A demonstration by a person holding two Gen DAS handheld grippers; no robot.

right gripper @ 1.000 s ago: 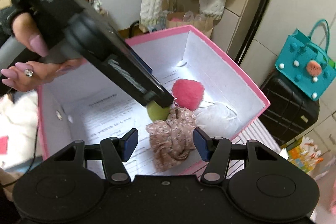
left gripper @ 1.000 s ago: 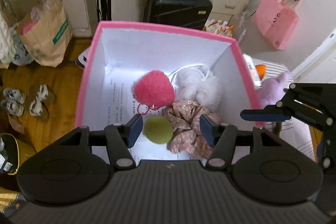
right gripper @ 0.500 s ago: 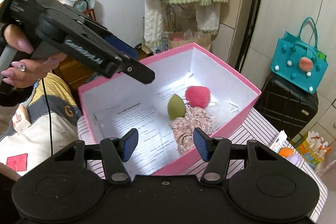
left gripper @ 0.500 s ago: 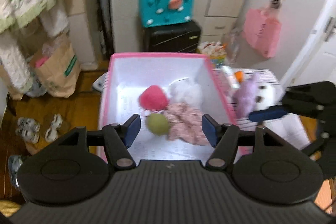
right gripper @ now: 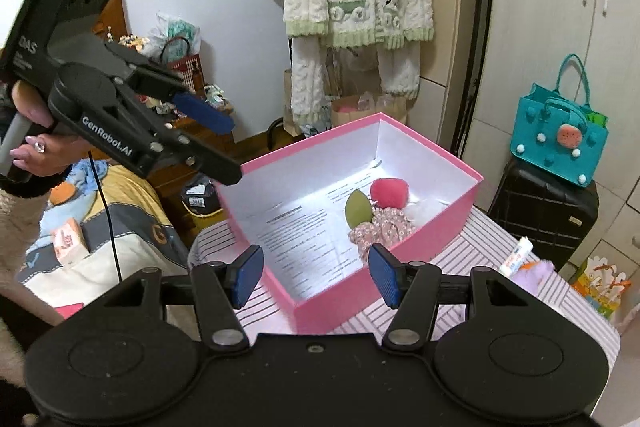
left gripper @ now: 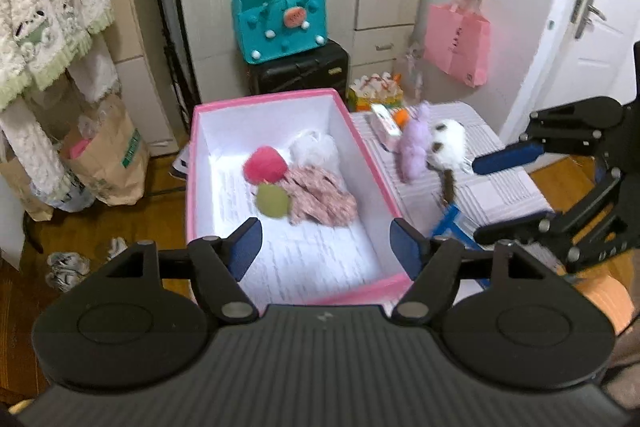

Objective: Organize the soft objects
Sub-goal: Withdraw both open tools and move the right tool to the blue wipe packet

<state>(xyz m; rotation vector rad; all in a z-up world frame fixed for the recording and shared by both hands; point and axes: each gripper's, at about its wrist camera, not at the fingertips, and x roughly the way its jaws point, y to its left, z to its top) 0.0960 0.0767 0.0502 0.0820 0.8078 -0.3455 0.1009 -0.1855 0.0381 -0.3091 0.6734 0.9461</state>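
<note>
Both your grippers are empty right now. The left gripper (left gripper: 326, 241) has its blue-padded jaws spread, and they've just been opening wider with nothing between them. The right gripper (right gripper: 316, 275) sits partly open too, nothing pinched, just air above the near corner of the box.

Looking out past the fingers, the pink cardboard box with the white paper-lined inside (left gripper: 372, 171) is right below and ahead of the left one. Already in it, bunched at the far right end: an olive-green egg-shaped sponge (left gripper: 272, 201), a fluffy hot-pink pompom (left gripper: 264, 165) just behind it, a crumpled pink floral fabric scrunchie (left gripper: 320, 197) touching the sponge, and a white fluffy puff (left gripper: 314, 147) in the far corner.

I reckon what's left is out on the striped tablecloth (left gripper: 504, 191), right of the box: a lilac plush toy (left gripper: 414, 151) and, touching it, a white-and-brown furry plush (left gripper: 448, 147). Both sit well beyond your fingertips, nearer your right gripper, whose blue finger (left gripper: 508, 157) shows just beside the white plush in the left view.

So I'd take them with the right one. Come in from above, pinch the bulk of the plush rather than a loose tuft since fur slips, and lift clear over the pink wall before releasing. Drop into the bare near half of the box. The picture's a bit smeary, so slow down before closing.
</note>
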